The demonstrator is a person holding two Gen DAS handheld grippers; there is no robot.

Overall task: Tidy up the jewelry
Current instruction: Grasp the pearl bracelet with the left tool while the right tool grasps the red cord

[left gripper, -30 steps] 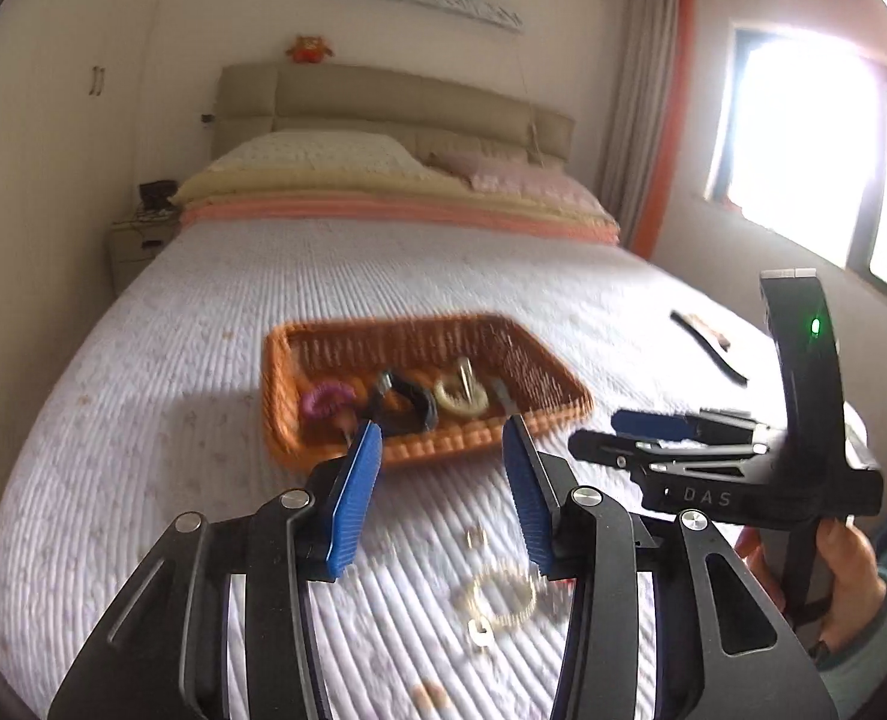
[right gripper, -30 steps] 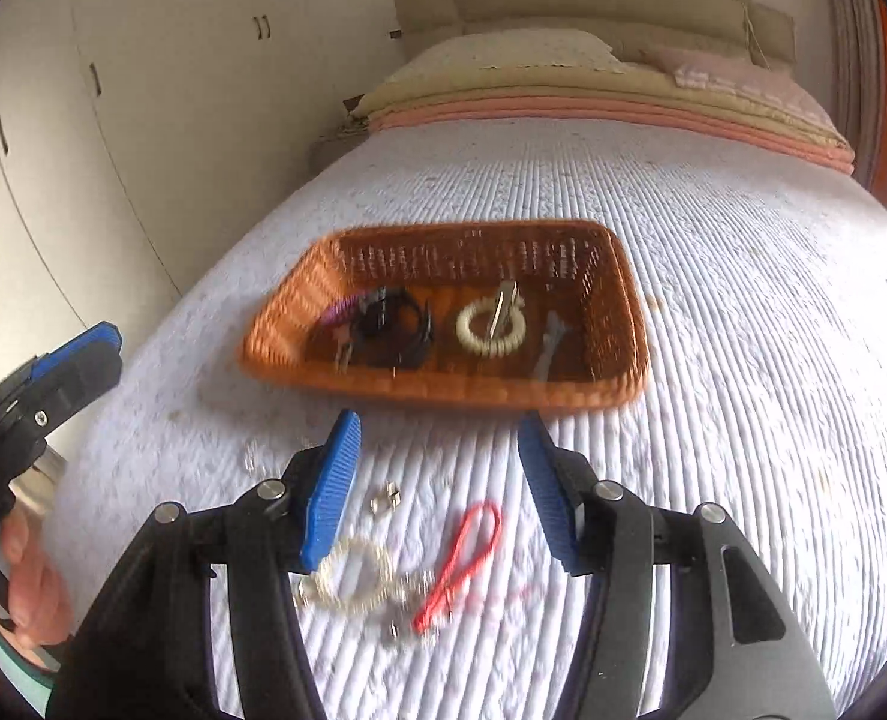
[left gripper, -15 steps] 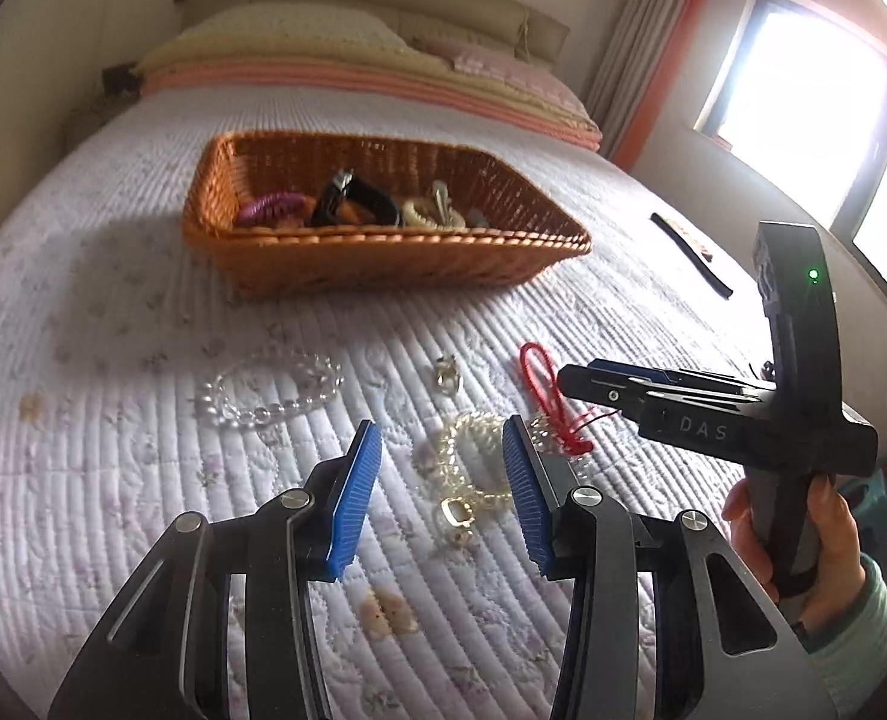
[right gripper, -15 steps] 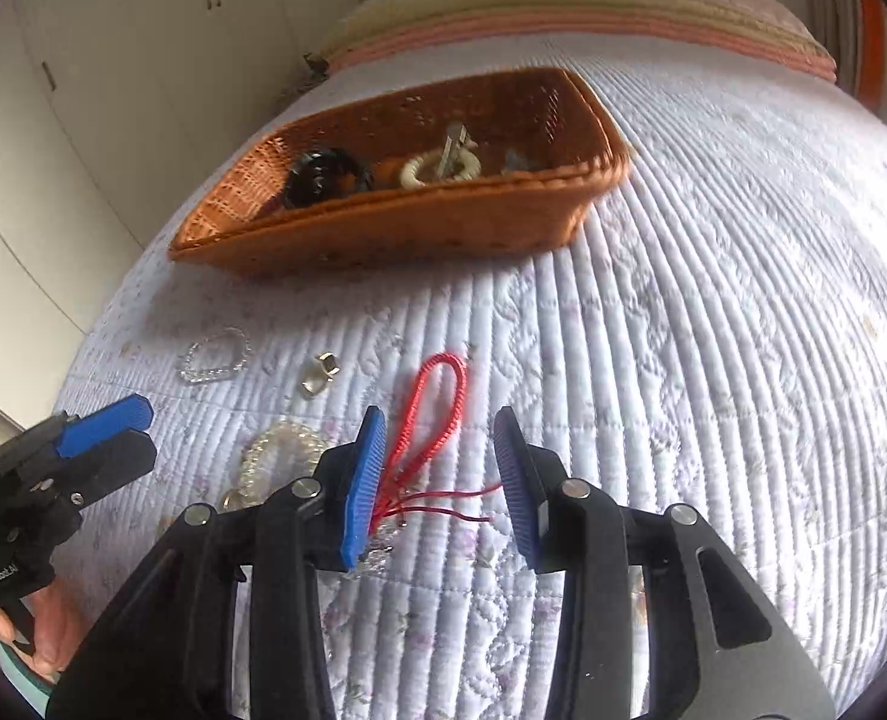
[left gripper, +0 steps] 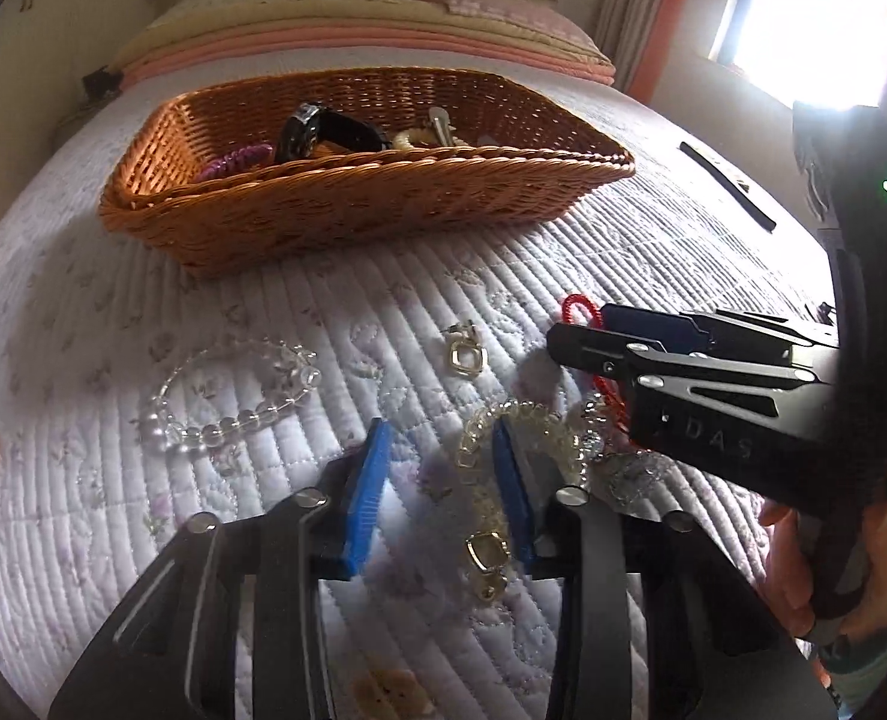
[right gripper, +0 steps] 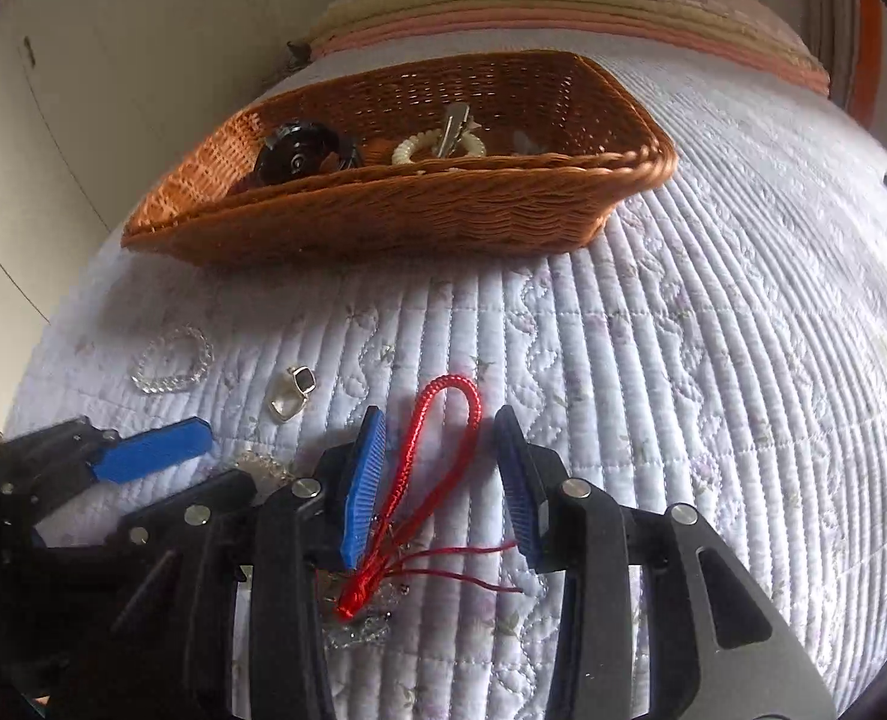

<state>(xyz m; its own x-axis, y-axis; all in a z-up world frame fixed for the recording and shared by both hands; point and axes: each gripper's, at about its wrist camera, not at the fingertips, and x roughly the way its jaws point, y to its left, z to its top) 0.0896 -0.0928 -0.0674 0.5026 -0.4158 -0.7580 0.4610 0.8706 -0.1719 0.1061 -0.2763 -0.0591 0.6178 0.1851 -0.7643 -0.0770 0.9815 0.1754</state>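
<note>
A wicker basket (left gripper: 335,210) (right gripper: 419,216) on the quilted bed holds a black watch (left gripper: 323,129), a cream bead bracelet (right gripper: 437,147), a clip and a purple band. My left gripper (left gripper: 440,441) is open, low over the quilt, with a pale gold bead bracelet (left gripper: 521,420) at its right finger. My right gripper (right gripper: 440,426) is open and straddles a red cord bracelet (right gripper: 431,450); it also shows in the left wrist view (left gripper: 569,339). A clear bead bracelet (left gripper: 227,396) (right gripper: 173,357) and a small gold earring (left gripper: 464,354) (right gripper: 290,396) lie loose.
The left gripper's blue finger (right gripper: 149,456) shows at the left of the right wrist view. A black strap (left gripper: 725,183) lies on the quilt at the right. Pillows and headboard are beyond the basket, a bright window to the right, wardrobes to the left.
Both grippers have dropped lower and closer to the quilt. The right one now has the red cord between its fingers; the left one has reached the pale bracelet.
</note>
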